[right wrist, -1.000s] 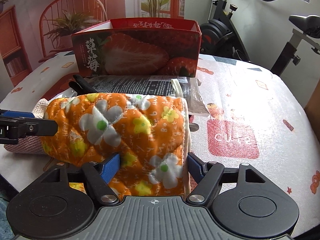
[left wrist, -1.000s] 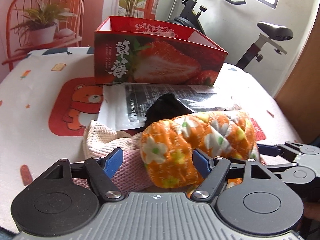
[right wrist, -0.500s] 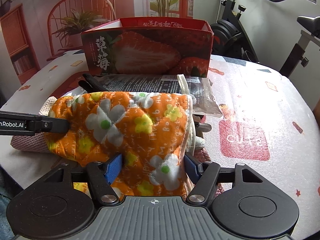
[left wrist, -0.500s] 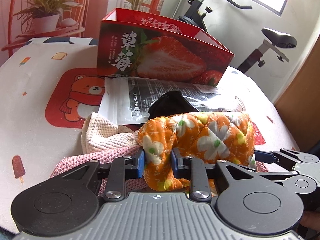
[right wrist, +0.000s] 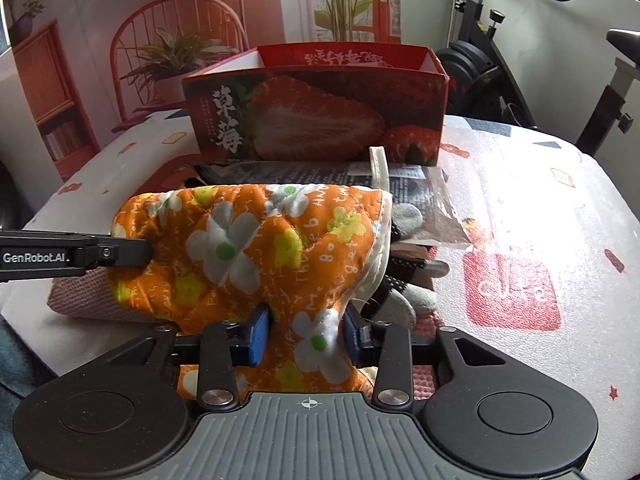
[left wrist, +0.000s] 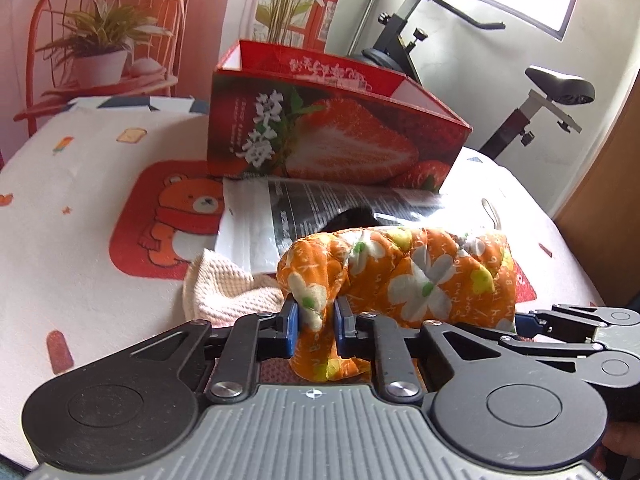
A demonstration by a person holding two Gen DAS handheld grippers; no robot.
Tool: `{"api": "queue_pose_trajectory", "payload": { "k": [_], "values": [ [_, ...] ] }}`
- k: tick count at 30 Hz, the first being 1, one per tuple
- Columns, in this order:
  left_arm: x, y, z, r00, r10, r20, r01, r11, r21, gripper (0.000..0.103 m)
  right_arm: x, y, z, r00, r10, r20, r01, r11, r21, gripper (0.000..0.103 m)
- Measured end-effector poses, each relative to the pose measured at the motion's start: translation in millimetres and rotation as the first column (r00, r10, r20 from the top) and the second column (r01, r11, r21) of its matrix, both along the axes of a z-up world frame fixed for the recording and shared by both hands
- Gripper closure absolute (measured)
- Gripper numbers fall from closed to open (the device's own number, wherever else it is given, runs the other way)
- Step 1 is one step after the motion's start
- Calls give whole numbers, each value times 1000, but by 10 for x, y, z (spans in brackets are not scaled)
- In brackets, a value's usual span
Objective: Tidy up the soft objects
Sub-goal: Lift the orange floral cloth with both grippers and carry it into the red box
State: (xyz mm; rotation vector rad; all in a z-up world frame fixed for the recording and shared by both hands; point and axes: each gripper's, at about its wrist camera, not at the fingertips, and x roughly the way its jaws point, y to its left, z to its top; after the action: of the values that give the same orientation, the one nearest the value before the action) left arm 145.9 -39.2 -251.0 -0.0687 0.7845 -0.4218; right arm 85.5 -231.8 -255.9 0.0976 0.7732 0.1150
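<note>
The orange flowered oven mitt (left wrist: 416, 276) lies near the table's front edge, stretched between both tools, on top of a pink knitted cloth (right wrist: 80, 300). The left tool (left wrist: 314, 326) has just been closing and now pinches the mitt's rounded end, the quilted fabric bunched tight between its blue pads (left wrist: 291, 330). The right tool (right wrist: 306, 336) has likewise been closing and squeezes the mitt near its white-trimmed cuff (right wrist: 378, 256), a fold of fabric pressed between its pads.

Much of the pile is covered. A cream waffle-knit cloth (left wrist: 224, 288) shows only at the mitt's left. Behind the mitt a black item (left wrist: 352, 218) peeks out, too little visible to name. Under the cuff, grey and black striped pieces (right wrist: 404, 280) stick out; they may be gloves or socks, hard to tell. A clear printed plastic bag (left wrist: 280, 216) lies flat between the pile and the open strawberry box (left wrist: 332, 136), whose inside is only partly visible. The table (left wrist: 80, 200) wears a white cover with cartoon patches. The right tool's arm enters the left view at the lower right, its tips hidden by the mitt.
</note>
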Motion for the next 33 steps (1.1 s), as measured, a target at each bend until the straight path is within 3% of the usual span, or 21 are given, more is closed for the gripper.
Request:
{"api": "queue_pose_trajectory", "payload": {
  "k": [4,15,33],
  "values": [
    [-21,33,156,999,12,52,-13,1000,6,85,-41,67,149,998,34,48,-33,999,-12,78],
    [-135,84,570,986,27,165,-22,999,-33,85,-57,60,581,990,42,138,-40,999,-11,79],
    [128,157,971,970,46,238,-26,996,-89,85,295,72,1087,970,79,231,-69,996,-53,79]
  ]
}}
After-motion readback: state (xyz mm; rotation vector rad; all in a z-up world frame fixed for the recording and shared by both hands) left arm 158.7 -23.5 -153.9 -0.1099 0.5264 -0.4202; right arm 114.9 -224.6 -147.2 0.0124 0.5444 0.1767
